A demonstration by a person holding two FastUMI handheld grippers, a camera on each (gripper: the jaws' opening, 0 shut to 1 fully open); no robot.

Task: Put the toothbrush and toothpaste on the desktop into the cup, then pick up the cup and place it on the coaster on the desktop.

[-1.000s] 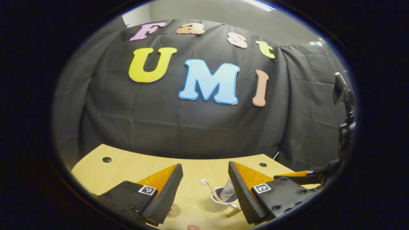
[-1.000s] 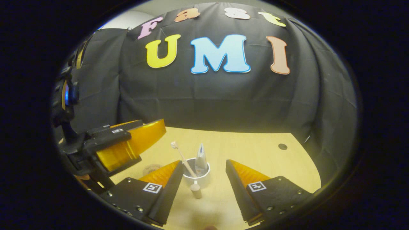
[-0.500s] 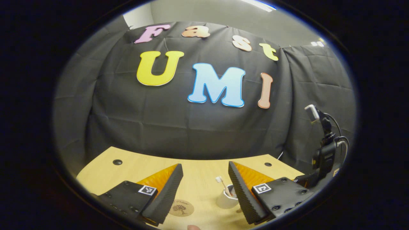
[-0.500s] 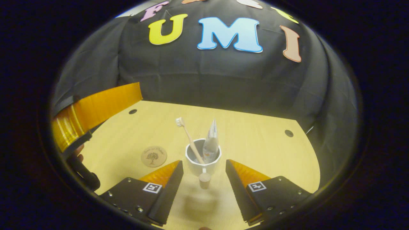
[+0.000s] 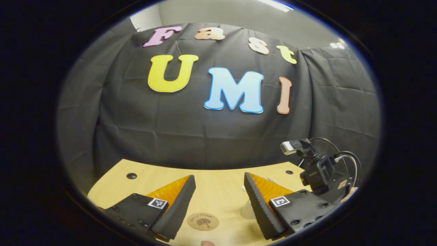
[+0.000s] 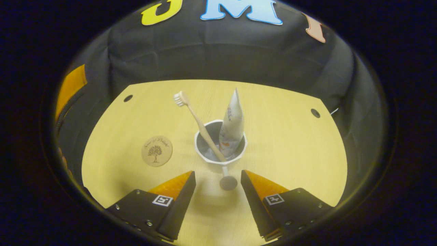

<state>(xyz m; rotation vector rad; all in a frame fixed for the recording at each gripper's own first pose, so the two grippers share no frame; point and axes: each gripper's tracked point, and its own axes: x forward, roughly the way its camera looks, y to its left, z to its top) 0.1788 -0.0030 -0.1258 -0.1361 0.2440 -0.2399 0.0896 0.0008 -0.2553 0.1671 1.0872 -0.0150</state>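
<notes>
Two items are seen standing in the cup [image 6: 220,147] in the right gripper view: a toothbrush [image 6: 199,124] with a slim pale wooden handle and white bristles, leaned to the left, and a crinkled soft toothpaste [image 6: 232,123] tube, near upright with its flat sealed end up. The cup is white and round with a dark inside, and a short handle ending in a round knob [image 6: 228,182] points toward the camera. It sits on the pale wood-grain desktop [image 6: 290,147], apart from the coaster [image 6: 156,150], a flat round wooden disc printed with a tree, to its left. The right gripper [image 6: 218,177] is spread wide, nothing pinched, its ridged fingers flanking the cup handle's knob without touching it. In the left gripper view the left gripper [image 5: 219,182] is also held wide open and empty above the desktop [image 5: 211,191], the coaster [image 5: 203,221] lying between its fingers; the cup [image 5: 246,210] is mostly hidden behind one finger. The right gripper's body [image 5: 324,174] with cabling is seen at the right.
</notes>
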